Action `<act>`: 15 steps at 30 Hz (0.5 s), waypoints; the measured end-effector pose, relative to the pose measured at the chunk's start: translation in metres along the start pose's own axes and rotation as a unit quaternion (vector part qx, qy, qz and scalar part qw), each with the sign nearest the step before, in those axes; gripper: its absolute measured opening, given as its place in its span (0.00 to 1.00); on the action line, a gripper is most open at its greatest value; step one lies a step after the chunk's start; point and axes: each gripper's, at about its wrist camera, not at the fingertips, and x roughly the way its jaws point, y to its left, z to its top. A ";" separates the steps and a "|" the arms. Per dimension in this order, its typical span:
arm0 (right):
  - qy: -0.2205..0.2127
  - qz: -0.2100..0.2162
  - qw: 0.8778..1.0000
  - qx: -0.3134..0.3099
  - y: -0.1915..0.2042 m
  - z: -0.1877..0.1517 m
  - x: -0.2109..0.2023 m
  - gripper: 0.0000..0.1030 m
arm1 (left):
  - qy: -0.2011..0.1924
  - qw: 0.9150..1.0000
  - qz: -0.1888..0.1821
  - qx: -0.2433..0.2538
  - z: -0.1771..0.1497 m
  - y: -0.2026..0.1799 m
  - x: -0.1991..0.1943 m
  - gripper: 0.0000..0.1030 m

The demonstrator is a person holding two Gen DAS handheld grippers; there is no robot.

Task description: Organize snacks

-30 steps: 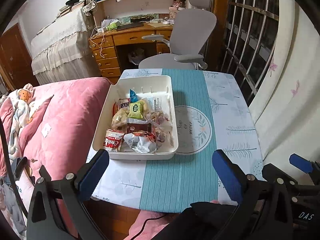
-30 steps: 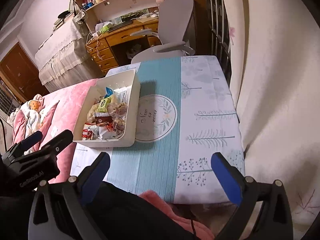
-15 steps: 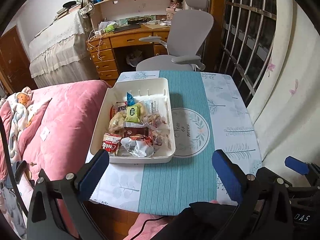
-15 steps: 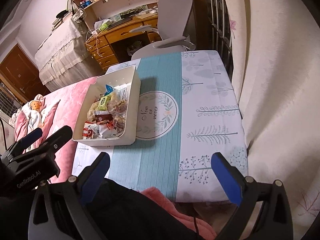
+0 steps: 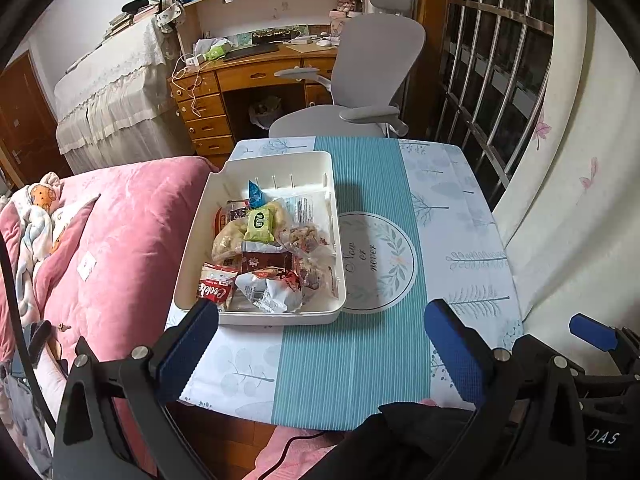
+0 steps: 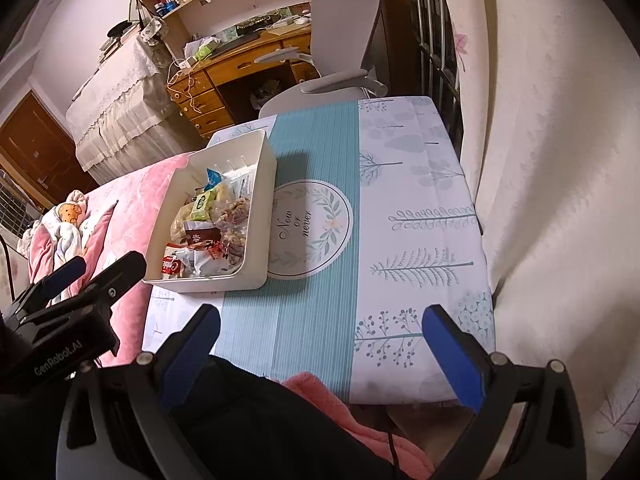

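White plastic bin [image 5: 335, 236], open-topped and heaped with wrapped snacks [image 5: 264, 256], sits on the left part of the table [image 5: 460, 216], its long wall just beside the round "Now or never" motif [image 5: 376, 260] of the cloth. You hold both tools back at the near table edge, above your lap: the left gripper [image 5: 320, 350] has its blue pads spread wide with nothing between them, its left pad lying in line with the bin's near corner, and the right gripper [image 6: 320, 350] is likewise spread and empty, facing the bare striped runner [image 6: 316, 280]. Among the packets, a red cookie pack [image 5: 214, 286] lies at the near left and a green pouch [image 5: 259, 225] rests on top near the middle. Since every visible packet lies inside the bin and the cloth beside it is bare, the sorting appears complete or nearly so; your wide, withdrawn stance probably serves to keep clear of the bin. A pink quilt [image 5: 132, 240] borders the table on the left.
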 end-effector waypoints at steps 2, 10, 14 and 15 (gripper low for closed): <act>0.000 0.001 1.000 0.000 0.000 0.000 0.000 0.98 | 0.000 1.000 0.000 0.000 0.000 0.000 0.000 0.99; 0.001 0.001 1.000 0.000 0.000 -0.001 0.000 0.98 | 0.001 1.000 0.000 0.001 0.000 0.001 0.001 0.99; 0.002 0.002 1.000 -0.001 0.000 -0.003 0.001 0.98 | 0.000 1.000 0.001 0.000 0.000 0.000 0.001 0.99; 0.002 0.002 1.000 -0.002 0.000 -0.003 0.001 0.98 | 0.000 1.000 0.000 0.000 0.000 0.000 0.001 0.99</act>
